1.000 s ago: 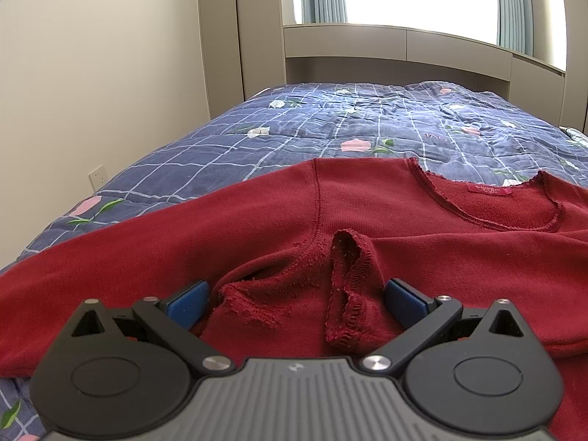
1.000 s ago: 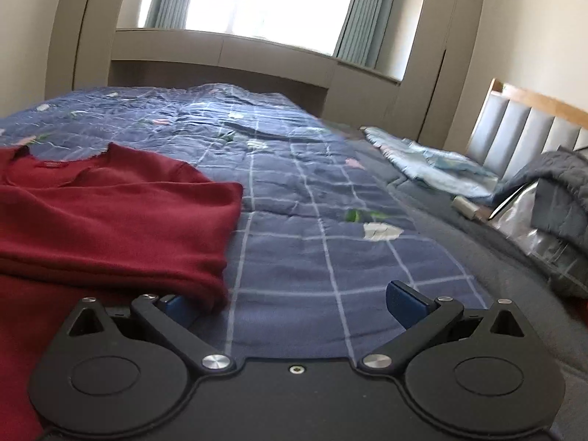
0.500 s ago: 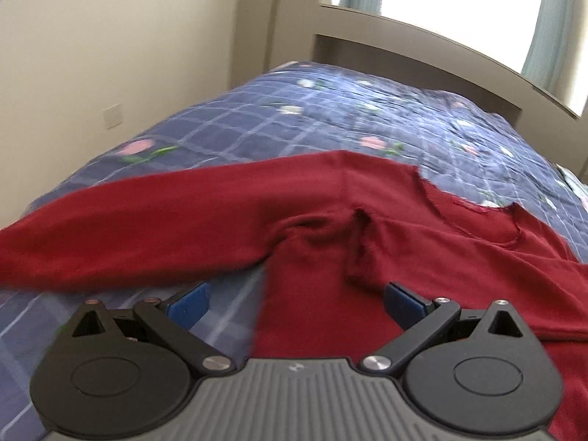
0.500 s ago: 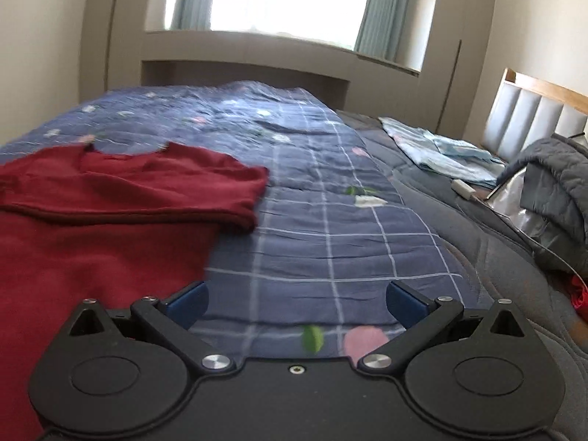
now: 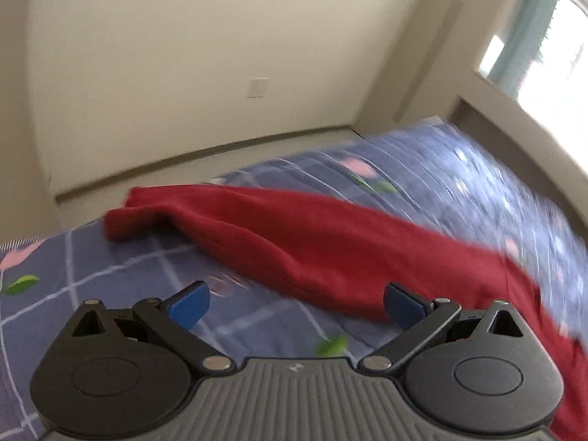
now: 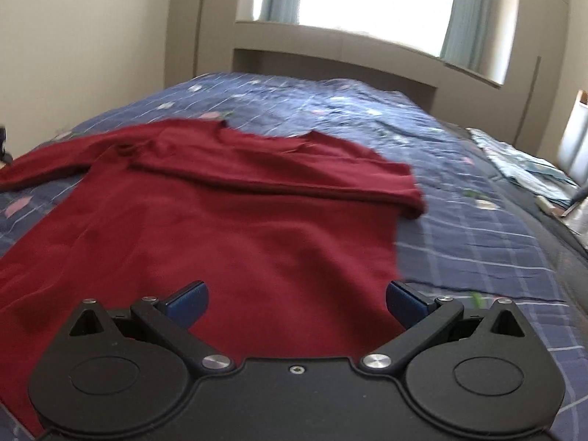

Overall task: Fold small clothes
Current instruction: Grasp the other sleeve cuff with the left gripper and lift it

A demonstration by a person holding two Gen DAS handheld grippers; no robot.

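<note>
A dark red sweater (image 6: 235, 220) lies flat on the blue checked bedspread (image 6: 477, 242). Its right sleeve (image 6: 316, 180) is folded across the chest. Its left sleeve (image 5: 301, 235) stretches out straight, and the cuff (image 5: 125, 217) lies near the bed's edge. My left gripper (image 5: 294, 303) is open above the bedspread just in front of that sleeve, holding nothing. My right gripper (image 6: 296, 303) is open over the lower body of the sweater, with nothing between its fingers. Both views are blurred by motion.
A cream wall with a socket (image 5: 257, 88) and bare floor lie beyond the bed's left edge. A window with curtains (image 6: 367, 0) stands past the bed. Light blue cloth (image 6: 525, 161) and a headboard (image 6: 577, 139) are at the right.
My left gripper has swung left from the sweater's armpit toward the outstretched sleeve and cuff. My right gripper has moved left from the bare bedspread to over the sweater's body. Both stayed open.
</note>
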